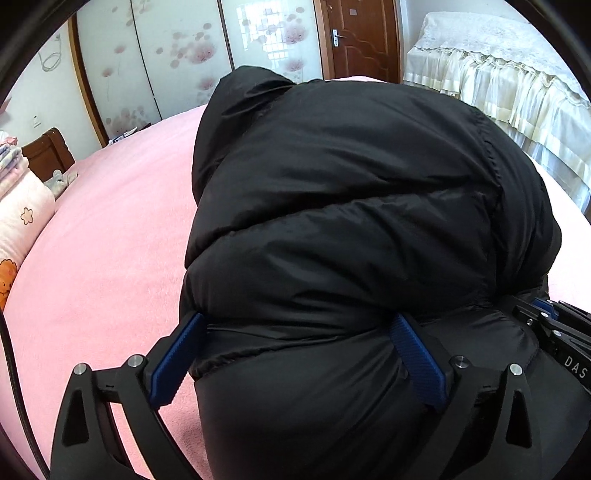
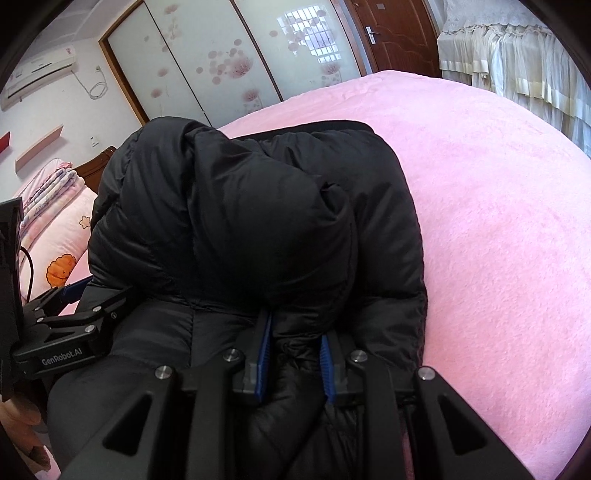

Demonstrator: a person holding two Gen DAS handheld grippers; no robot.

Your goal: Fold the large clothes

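Observation:
A black puffer jacket [image 1: 351, 206] lies bunched and partly folded on the pink bed [image 1: 110, 240]; it also fills the right wrist view [image 2: 240, 221]. My left gripper [image 1: 299, 325] is wide open, its blue pads [image 1: 173, 362] straddling the jacket's near left edge, with puffy fabric between them. My right gripper [image 2: 295, 332] is shut on a fold of the jacket near its front edge. The right gripper also shows at the right edge of the left wrist view [image 1: 557, 332], and the left gripper at the left of the right wrist view [image 2: 70, 295].
The pink bedspread [image 2: 498, 240] stretches right of the jacket. Folded bedding and pillows [image 1: 18, 199] lie by the wooden headboard [image 1: 48, 151] at the left. Sliding flowered wardrobe doors [image 1: 177, 55], a brown door [image 1: 362, 33] and a lace-covered cabinet [image 1: 498, 74] stand beyond.

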